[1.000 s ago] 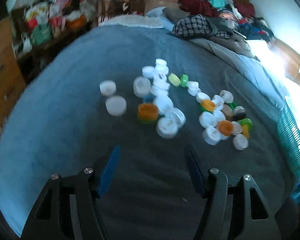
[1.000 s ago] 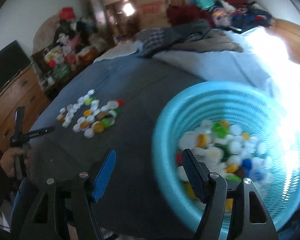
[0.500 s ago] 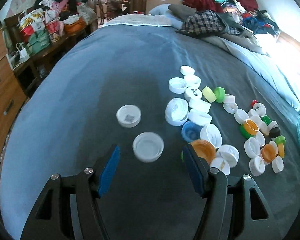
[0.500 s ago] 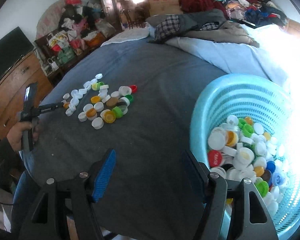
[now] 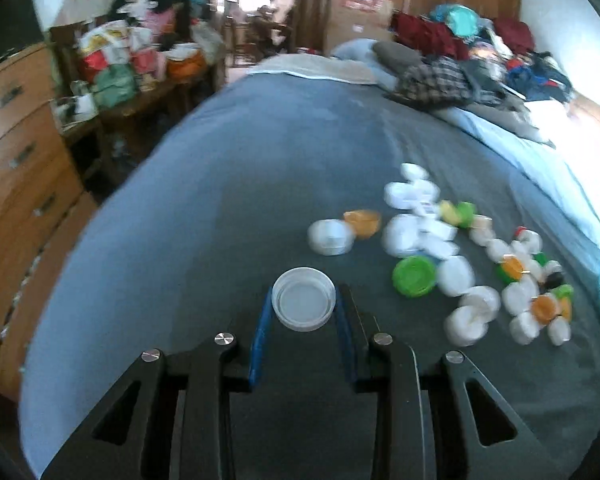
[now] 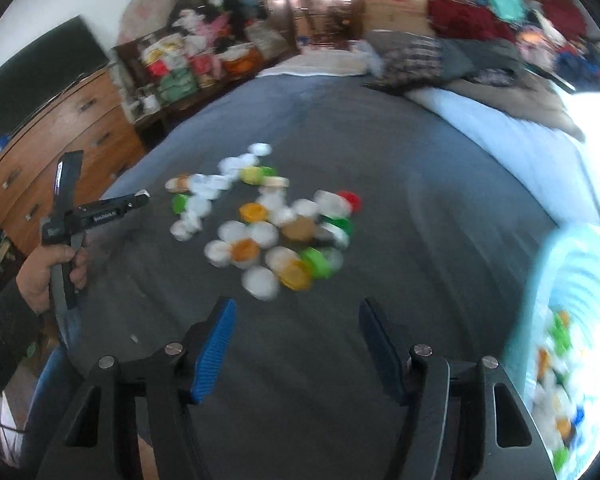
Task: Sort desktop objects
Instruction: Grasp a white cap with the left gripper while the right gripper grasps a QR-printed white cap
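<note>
We have the left gripper (image 5: 303, 308) clamped on a clear lid (image 5: 303, 298), open side up, just above the bed (image 5: 240, 184). Right gripper (image 6: 296, 340) spread, empty, nearer the basket (image 6: 556, 280) at far right; cap pile (image 6: 268, 232) between.

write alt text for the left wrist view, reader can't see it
The left gripper is shut on a clear plastic lid above a grey bedspread. To its right lies a blurred scatter of bottle caps, mostly white, some green and orange.
</note>
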`<action>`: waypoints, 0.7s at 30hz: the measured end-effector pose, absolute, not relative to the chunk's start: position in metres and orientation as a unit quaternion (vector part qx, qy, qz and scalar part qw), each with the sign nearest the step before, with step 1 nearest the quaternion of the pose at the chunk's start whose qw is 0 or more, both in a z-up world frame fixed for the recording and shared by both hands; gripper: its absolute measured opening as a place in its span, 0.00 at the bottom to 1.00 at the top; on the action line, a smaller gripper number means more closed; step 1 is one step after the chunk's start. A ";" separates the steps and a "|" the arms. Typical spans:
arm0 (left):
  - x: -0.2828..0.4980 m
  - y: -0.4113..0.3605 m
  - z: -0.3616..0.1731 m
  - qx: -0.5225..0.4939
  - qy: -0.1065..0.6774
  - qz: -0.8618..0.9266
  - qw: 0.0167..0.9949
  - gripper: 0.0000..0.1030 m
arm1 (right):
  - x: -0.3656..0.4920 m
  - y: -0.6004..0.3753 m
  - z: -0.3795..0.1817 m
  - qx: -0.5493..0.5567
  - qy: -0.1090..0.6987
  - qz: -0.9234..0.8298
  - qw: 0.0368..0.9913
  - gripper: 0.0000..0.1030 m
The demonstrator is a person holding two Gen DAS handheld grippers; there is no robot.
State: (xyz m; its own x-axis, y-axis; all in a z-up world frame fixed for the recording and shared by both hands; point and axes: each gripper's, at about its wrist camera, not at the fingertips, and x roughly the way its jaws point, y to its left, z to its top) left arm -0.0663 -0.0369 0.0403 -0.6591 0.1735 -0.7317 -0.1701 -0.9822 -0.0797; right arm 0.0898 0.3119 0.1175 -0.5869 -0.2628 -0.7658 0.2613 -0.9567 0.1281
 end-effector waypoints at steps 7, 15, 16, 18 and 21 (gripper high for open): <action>-0.064 -0.065 0.014 -0.408 -0.051 0.908 0.081 0.25 | 0.024 0.194 0.111 0.416 0.067 -0.868 0.263 0.63; -0.064 -0.077 0.009 -0.407 -0.091 0.904 0.093 0.25 | -0.051 0.100 0.072 0.455 0.048 -0.823 0.337 0.47; -0.064 -0.078 0.009 -0.407 -0.093 0.904 0.094 0.25 | -0.063 0.089 0.062 0.465 0.046 -0.817 0.338 0.47; -0.065 -0.079 0.008 -0.408 -0.097 0.903 0.096 0.25 | -0.078 0.079 0.049 0.479 0.046 -0.813 0.327 0.47; -0.068 -0.082 0.006 -0.409 -0.109 0.900 0.100 0.25 | -0.106 0.064 0.030 0.499 0.055 -0.813 0.295 0.47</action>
